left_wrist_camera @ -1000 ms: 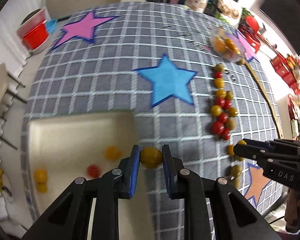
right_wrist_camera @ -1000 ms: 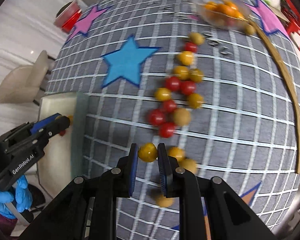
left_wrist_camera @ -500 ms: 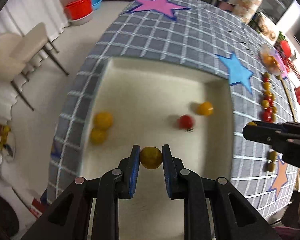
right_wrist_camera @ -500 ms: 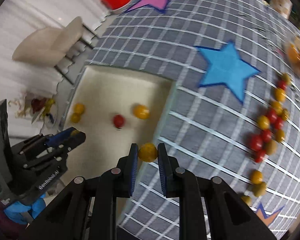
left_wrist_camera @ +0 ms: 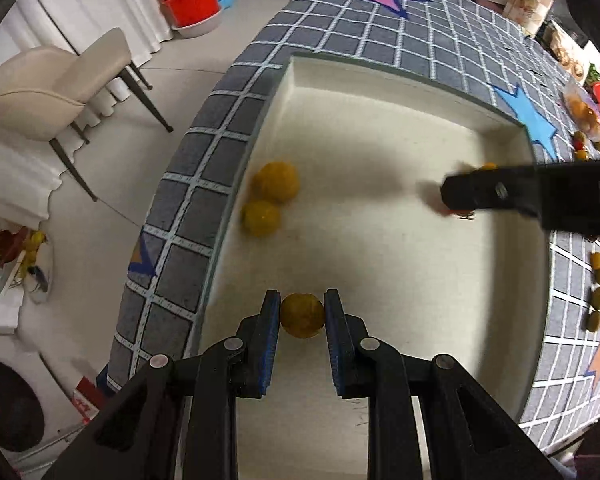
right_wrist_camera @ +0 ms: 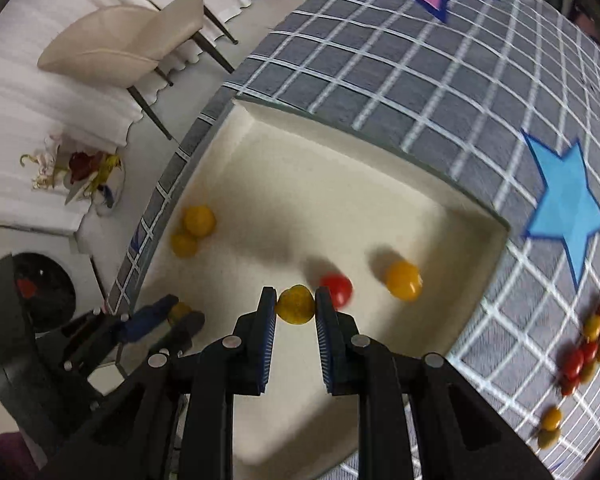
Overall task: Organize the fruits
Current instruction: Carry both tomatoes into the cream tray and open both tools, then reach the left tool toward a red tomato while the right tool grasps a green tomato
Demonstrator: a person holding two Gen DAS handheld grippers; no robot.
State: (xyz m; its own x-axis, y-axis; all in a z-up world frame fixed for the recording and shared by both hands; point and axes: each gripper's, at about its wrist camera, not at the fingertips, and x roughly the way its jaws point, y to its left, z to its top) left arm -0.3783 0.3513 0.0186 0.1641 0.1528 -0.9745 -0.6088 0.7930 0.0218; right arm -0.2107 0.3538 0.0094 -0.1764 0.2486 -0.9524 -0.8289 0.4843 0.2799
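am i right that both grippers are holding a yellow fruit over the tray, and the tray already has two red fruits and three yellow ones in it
Not quite: the tray holds only one red fruit, as the right wrist view shows. The rest stands: the left gripper and right gripper each clamp a yellow fruit over the tray, and three yellow ones lie in it.
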